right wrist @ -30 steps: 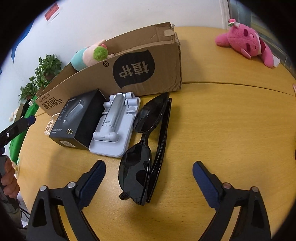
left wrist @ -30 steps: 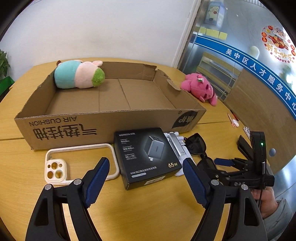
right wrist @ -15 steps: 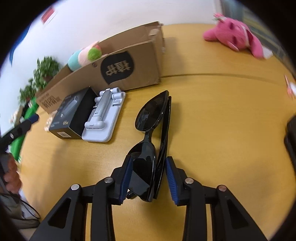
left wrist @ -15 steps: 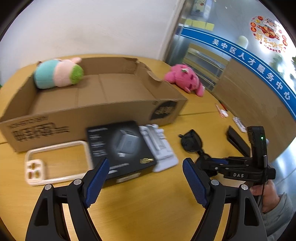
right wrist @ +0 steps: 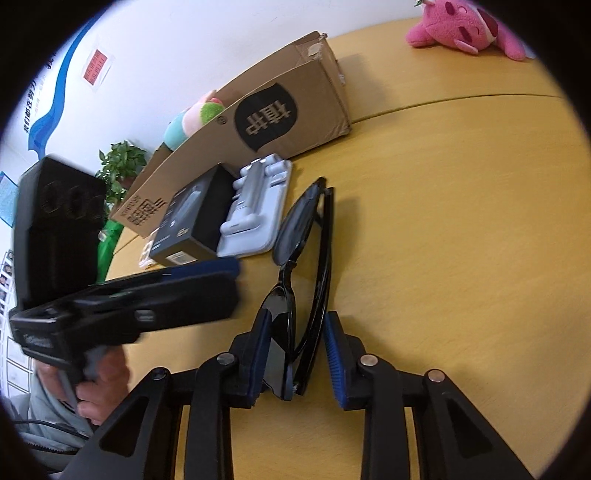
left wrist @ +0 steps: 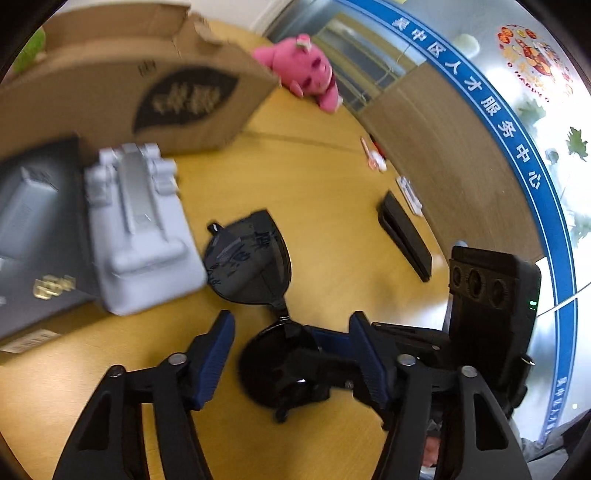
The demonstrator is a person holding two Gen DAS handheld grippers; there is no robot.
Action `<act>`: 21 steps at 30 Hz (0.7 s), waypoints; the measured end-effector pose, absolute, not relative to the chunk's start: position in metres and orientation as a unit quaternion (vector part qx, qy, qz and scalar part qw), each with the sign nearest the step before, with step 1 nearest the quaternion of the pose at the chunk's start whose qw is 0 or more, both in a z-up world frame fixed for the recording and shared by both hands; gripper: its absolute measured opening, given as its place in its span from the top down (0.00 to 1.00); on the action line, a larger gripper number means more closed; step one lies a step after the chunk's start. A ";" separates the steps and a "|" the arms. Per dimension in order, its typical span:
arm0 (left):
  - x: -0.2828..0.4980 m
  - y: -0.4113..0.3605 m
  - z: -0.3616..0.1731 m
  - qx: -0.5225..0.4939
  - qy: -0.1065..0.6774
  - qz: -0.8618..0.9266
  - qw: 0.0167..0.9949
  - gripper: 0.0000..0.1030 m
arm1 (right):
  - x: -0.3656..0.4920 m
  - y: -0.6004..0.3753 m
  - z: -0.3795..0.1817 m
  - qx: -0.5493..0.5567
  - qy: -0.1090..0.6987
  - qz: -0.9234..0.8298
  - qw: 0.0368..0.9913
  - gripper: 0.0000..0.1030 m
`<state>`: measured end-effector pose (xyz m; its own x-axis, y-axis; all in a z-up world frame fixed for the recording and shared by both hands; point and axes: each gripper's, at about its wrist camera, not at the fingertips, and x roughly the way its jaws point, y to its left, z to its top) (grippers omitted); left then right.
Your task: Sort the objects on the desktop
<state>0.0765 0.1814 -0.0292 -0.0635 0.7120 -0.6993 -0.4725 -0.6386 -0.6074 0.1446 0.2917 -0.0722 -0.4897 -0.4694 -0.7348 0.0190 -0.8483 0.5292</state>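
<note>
Right wrist: stand (right wrist: 255, 214) beside sunglasses (right wrist: 303, 273).

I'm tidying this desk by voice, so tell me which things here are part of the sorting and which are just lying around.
Part of the sorting:
- sunglasses, between the right gripper's jaws
- cardboard box
- grey phone stand
- black charger box
- pink plush toy
- left gripper, jaws open, just been closing

Just lying about:
- potted plant
- red wall notice
</note>
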 end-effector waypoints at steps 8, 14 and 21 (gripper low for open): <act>0.082 0.172 -0.039 -0.553 -0.112 0.725 0.396 0.60 | 0.148 0.279 -0.069 0.479 -0.221 -0.835 0.155 0.74; 0.087 0.168 -0.037 -0.548 -0.100 0.731 0.395 0.68 | 0.148 0.260 -0.061 0.475 -0.180 -0.846 0.163 0.89; 0.086 0.182 -0.037 -0.556 -0.053 0.728 0.398 0.65 | 0.146 0.271 -0.064 0.483 -0.201 -0.836 0.164 0.89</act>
<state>0.0865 0.1820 -0.0372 -0.0644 0.6382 -0.7671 -0.5194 -0.6778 -0.5204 0.1462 0.2709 -0.0643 -0.4792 -0.4683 -0.7423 0.0799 -0.8655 0.4945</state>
